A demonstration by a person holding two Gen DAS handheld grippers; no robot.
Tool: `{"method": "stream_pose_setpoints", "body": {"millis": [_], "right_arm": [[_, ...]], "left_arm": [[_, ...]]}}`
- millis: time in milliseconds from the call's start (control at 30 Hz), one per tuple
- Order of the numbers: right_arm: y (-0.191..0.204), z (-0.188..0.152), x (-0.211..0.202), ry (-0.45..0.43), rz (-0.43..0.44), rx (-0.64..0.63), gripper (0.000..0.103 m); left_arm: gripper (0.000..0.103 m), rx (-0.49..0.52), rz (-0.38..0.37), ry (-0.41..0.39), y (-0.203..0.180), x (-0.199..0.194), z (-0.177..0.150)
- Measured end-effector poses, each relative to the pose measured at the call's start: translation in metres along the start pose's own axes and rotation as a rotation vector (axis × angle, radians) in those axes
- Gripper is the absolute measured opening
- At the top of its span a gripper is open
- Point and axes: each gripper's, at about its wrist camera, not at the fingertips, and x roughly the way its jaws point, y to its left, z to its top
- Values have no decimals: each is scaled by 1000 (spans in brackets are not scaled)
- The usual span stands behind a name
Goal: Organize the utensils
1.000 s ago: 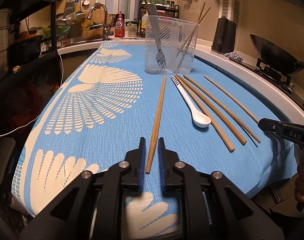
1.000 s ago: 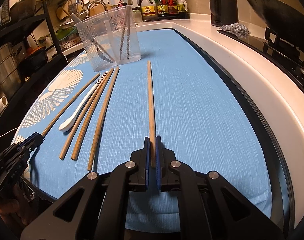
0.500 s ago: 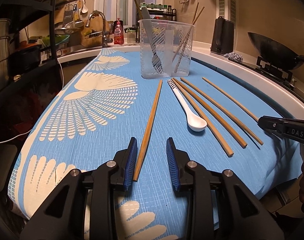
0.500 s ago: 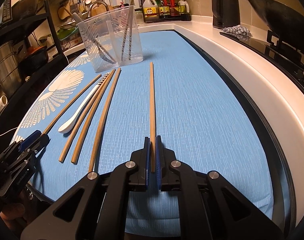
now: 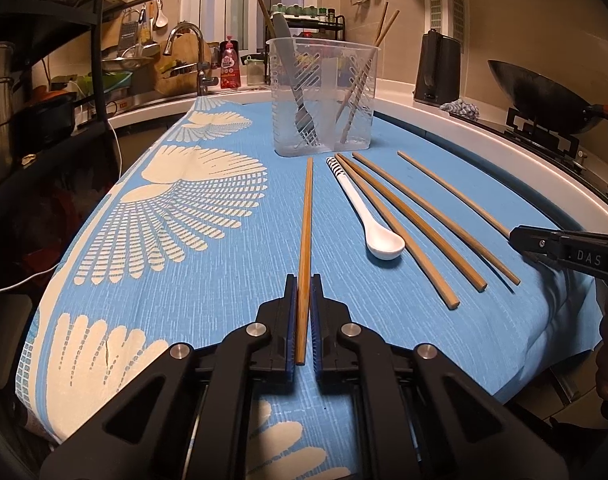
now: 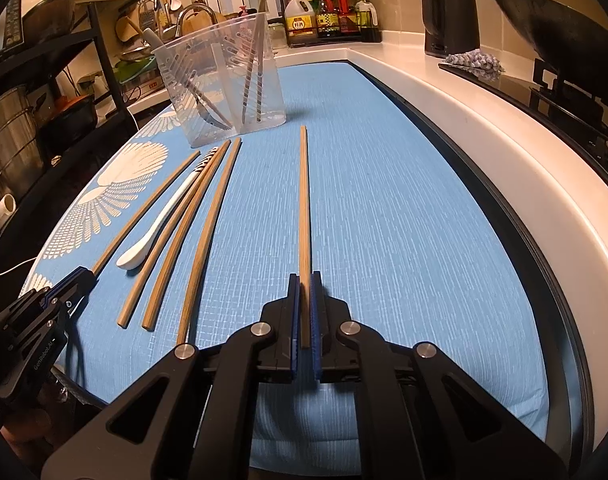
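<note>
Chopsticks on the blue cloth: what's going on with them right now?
Each gripper is shut on one chopstick lying on the blue cloth. The left gripper, whose jaws have just been closing, pinches the leftmost chopstick; the right gripper pinches the rightmost chopstick. Three chopsticks and a white spoon lie between them. The clear holder already contains a fork and chopsticks.

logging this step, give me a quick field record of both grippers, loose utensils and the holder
left gripper: jaws just closed on leftmost chopstick, near its end
right gripper: jaws shut on rightmost chopstick, near its end
loose on cloth: white spoon, three more chopsticks
clear holder: upright, holds fork and chopsticks
lifted: neither chopstick clearly off the cloth
</note>
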Motion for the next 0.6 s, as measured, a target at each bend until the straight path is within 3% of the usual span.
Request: {"method": "stream_pose_setpoints", "body": {"millis": [600], "right_arm": [[2,-2,-3,2,-4,-7,5]], "left_arm": [[6,-2,-2,7,-1,0,0]]}}
